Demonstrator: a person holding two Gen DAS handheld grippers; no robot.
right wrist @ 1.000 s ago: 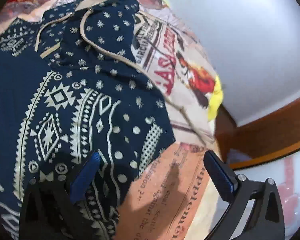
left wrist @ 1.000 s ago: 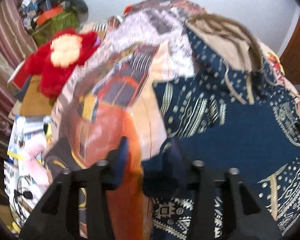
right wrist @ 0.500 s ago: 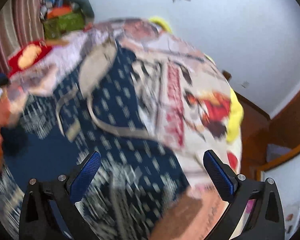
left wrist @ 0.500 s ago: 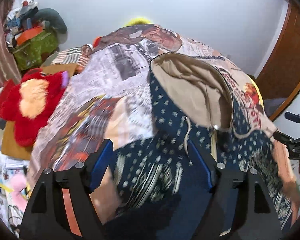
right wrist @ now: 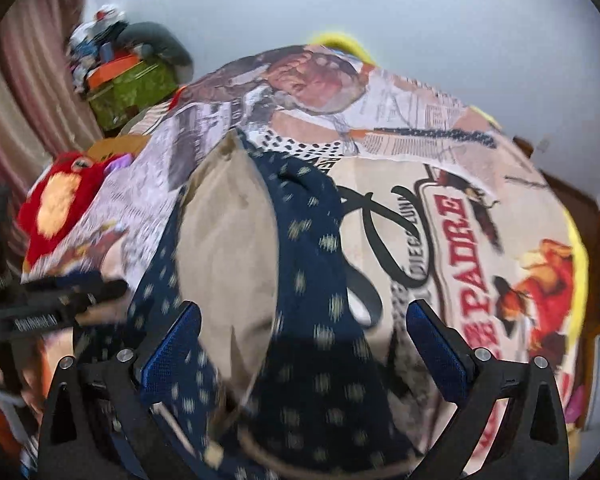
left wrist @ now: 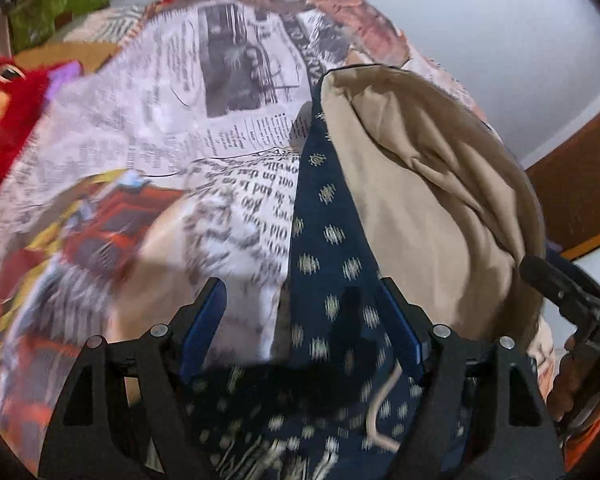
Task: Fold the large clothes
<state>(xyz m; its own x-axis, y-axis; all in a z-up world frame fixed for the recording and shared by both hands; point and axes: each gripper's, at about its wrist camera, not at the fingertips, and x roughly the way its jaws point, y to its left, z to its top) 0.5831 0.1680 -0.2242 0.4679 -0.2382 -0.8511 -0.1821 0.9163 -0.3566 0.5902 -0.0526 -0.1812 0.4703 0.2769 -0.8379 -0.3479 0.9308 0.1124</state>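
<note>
Left gripper [left wrist: 300, 320]: jaws spread, w/ nothing pinched, over the navy patterned hoodie [left wrist: 332, 248] at the hood's edge. Right gripper [right wrist: 304, 344]: jaws spread wide, just eased slightly inward, hood fabric betw. them but pads not pressing. Hoodie lies mid-bed on the printed bedspread [right wrist: 440, 208], tan hood lining [left wrist: 432, 184] facing up toward the headboard edge.

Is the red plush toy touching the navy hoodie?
Apart. In the right wrist view the red plush toy sits at the left edge, and printed bedsheet shows between it and the navy hoodie.
</note>
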